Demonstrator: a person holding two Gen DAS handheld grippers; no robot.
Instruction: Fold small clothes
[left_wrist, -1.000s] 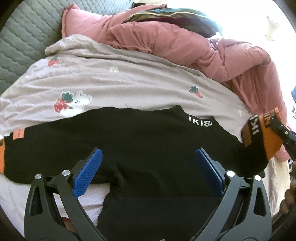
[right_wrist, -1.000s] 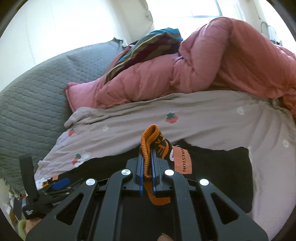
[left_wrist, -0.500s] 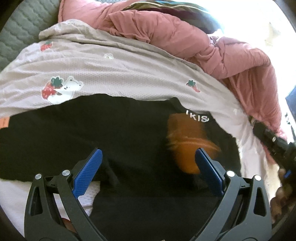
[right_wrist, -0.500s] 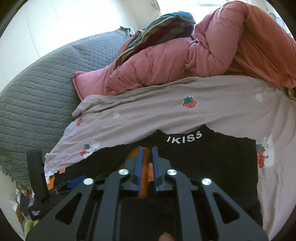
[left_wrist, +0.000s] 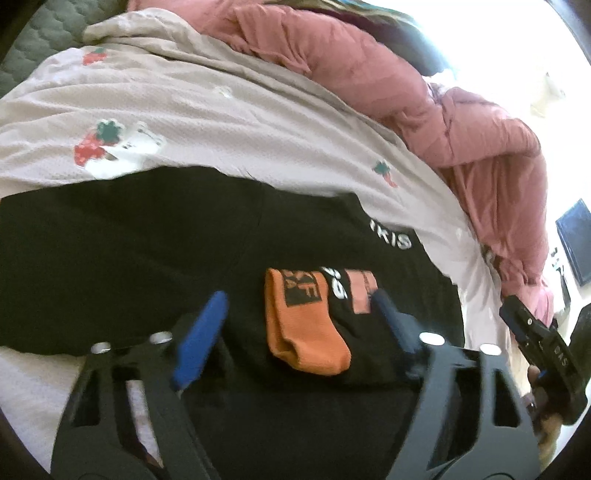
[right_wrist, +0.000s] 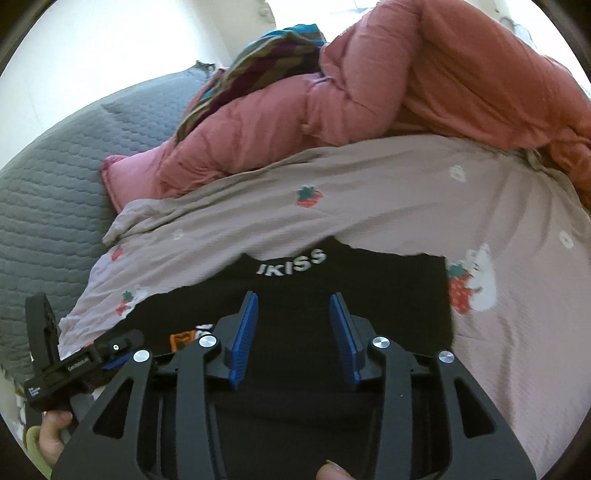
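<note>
**Black garment lying flat, orange cuff folded onto it**

Spreading across the far side: a pink quilt (right_wrist: 369, 92), bunched in a heap, with a striped cloth (right_wrist: 258, 55) resting on top. Filling the left edge: a grey quilted cushion (right_wrist: 48, 184). Covering the bed under everything: a pale strawberry-print sheet (left_wrist: 221, 122), lying wrinkled.

Lying flat on that sheet, in the near middle: the black garment (left_wrist: 129, 258), with white lettering showing at its far edge. Sitting on top of the black cloth, right of centre in the left wrist view: the orange cuff (left_wrist: 303, 325), folded over and touching nothing but the fabric beneath.

Hovering above the black cloth: the left gripper (left_wrist: 299, 325), jaws closing, the cuff lying in line between the blue pads yet not pressed by them. Hanging over the black cloth just beside it: the right gripper (right_wrist: 295, 332), jaws opening, pinching nothing.
</note>
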